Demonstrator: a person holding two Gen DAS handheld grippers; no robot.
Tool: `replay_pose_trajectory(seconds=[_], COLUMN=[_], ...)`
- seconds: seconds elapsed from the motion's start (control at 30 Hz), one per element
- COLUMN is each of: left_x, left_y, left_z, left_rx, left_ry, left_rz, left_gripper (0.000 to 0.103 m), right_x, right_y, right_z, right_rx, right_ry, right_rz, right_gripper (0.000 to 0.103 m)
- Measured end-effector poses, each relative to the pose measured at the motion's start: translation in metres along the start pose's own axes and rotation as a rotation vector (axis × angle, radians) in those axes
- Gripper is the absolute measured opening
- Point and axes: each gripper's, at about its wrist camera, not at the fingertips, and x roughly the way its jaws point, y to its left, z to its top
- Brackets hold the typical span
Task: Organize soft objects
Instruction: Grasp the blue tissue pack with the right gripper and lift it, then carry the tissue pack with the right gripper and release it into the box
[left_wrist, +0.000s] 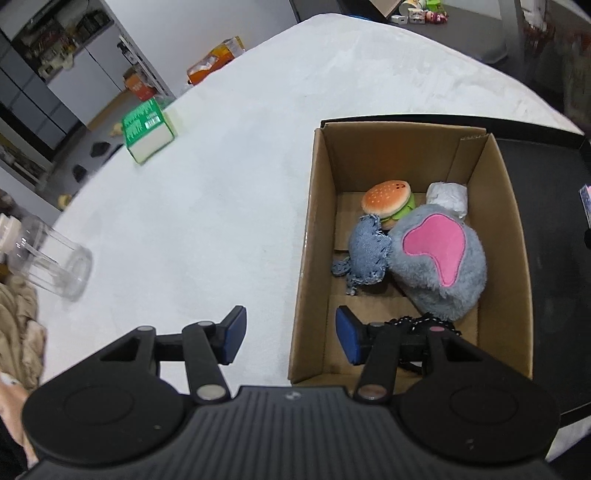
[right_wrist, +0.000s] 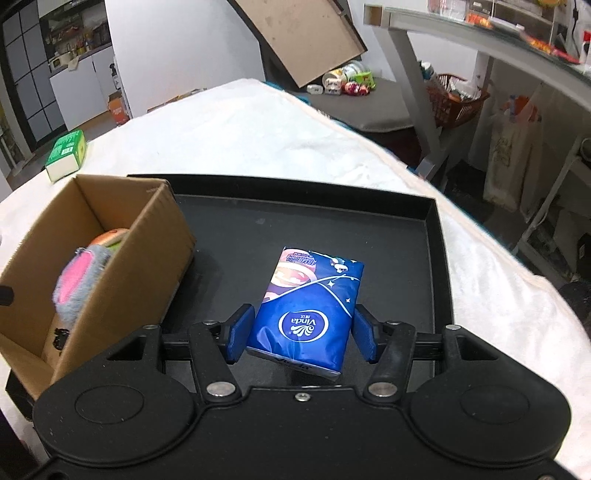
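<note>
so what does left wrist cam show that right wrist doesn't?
Left wrist only: clear plastic jar on its side, blue denim scrap and white wrapped bundle inside the box, left tongs open and empty.
Right wrist only: blue Vinda tissue pack clamped in the right tongs, over the black tray.
Both: brown cardboard box, grey-and-pink plush, burger plush, green carton.

Cardboard box (left_wrist: 317, 229) wall beside tray (right_wrist: 439, 258); box top open, toy-crowded.

We count one cardboard box (left_wrist: 506, 206), four soft items inside, one tissue pack (right_wrist: 308, 310), one tray (right_wrist: 437, 258), one green box (left_wrist: 147, 131).
</note>
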Motion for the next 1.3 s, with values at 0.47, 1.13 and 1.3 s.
replay_pose_trajectory(seconds=[0.47,1.13,1.3], left_x=[0.012,0.033,0.035], left_y=[0.024,0.045,0.051], left_z=[-0.005,-0.011,-0.012], left_rx=[-0.081,-0.147,-0.168], left_ry=[0.052,0.113,0.117], left_rz=[-0.170,-0.294,-0.314], left_gripper=[0.051,0.009,0.009], right_x=[-0.040,-0.065,-0.066], right_y=[0.022,0.095,0.110], right_z=[0.010,0.026,0.029], right_rx=[0.001,-0.073,-0.075], right_ry=[-0.044,-0.076,-0.062], right_rz=[-0.023,0.007,0.048], right_gripper=[0.056,0.056,0.056])
